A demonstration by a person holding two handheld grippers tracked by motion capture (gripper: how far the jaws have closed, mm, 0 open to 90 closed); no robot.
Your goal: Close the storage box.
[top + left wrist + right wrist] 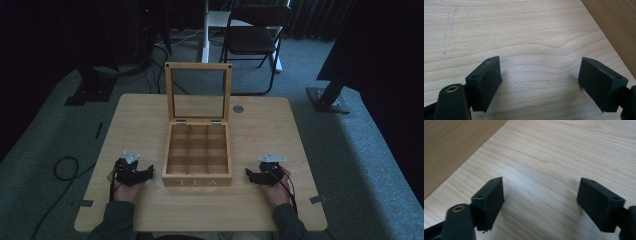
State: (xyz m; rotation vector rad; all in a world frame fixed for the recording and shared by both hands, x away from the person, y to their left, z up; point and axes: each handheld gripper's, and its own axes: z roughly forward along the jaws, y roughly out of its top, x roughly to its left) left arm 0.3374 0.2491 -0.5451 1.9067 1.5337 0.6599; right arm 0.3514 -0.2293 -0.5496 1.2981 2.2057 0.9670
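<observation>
Pale wood grain under both tools, running across the surface (260, 125). Between the left hand-held gripper (148, 172) and the right hand-held gripper (248, 173): a wooden tea box (198, 156), just beside each, touched by neither. Nothing in the gap from jaws to box walls. Beyond the box, further from both grippers: a small grey disc (238, 108) set in the surface, then a dark folding chair (253, 35) on grey carpet, well apart. A black cable (64, 167) looped on the floor off to the outer side of the left gripper.

Box open, lid (199, 92) upright on two metal hinges, clear pane in a wooden frame. Inside, thin dividers forming nine compartments, all bare. "TEA" lettered on the near wall.

Left gripper (539, 75): jaws spread wide, nothing between, box wall at the upper right corner of its view. Right gripper (540, 195): jaws likewise wide apart and empty, box wall at upper left.
</observation>
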